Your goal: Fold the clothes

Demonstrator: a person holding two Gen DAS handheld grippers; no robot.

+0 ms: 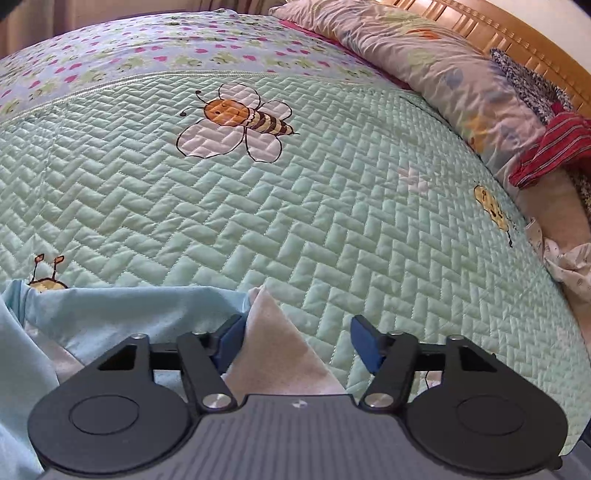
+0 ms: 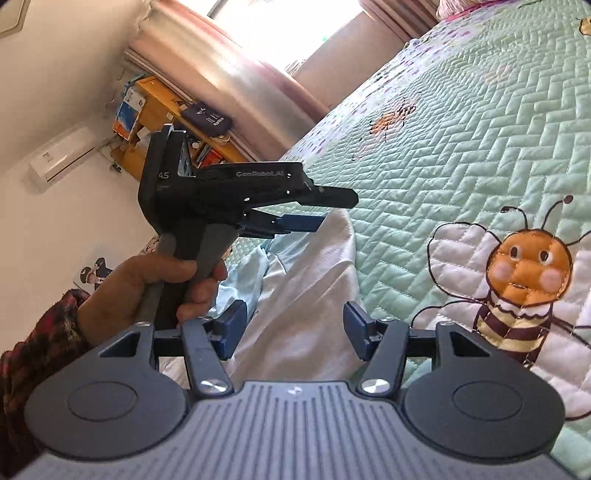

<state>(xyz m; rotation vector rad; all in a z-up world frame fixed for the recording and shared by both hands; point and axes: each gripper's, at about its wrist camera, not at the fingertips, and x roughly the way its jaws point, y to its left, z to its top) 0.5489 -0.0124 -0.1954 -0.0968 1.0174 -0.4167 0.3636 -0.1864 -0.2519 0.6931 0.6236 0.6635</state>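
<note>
The light blue garment (image 1: 110, 314) lies bunched at the lower left of my left wrist view, on the near edge of the bed, with a pale pinkish-white cloth corner (image 1: 273, 343) rising in a point between my left gripper (image 1: 299, 341) jaws. Those jaws stand apart; the left pad touches the cloth's edge, the right pad is clear of it, so nothing is clamped.

In my right wrist view my right gripper (image 2: 293, 332) also has its jaws spread wide, with the white cloth (image 2: 306, 295) lying below the gap and the blue fabric (image 2: 243, 273) just left of it. Past it, in the centre left of the frame, a hand (image 2: 147, 288) in a red checked sleeve (image 2: 37, 354) holds my left gripper (image 2: 332, 212) over the cloth's upper edge.

Beyond the clothes, the green quilt (image 1: 258, 206) spreads flat and bare across the middle of the frame, with plenty of open room. I count one whole stitched bee (image 1: 236, 122) at upper centre and two partial ones at the edges. Along the right edge lie one long pillow (image 1: 424, 62), a red striped garment (image 1: 550, 147) and a dark speckled one (image 1: 528, 81) against the wooden headboard (image 1: 498, 33).
</note>
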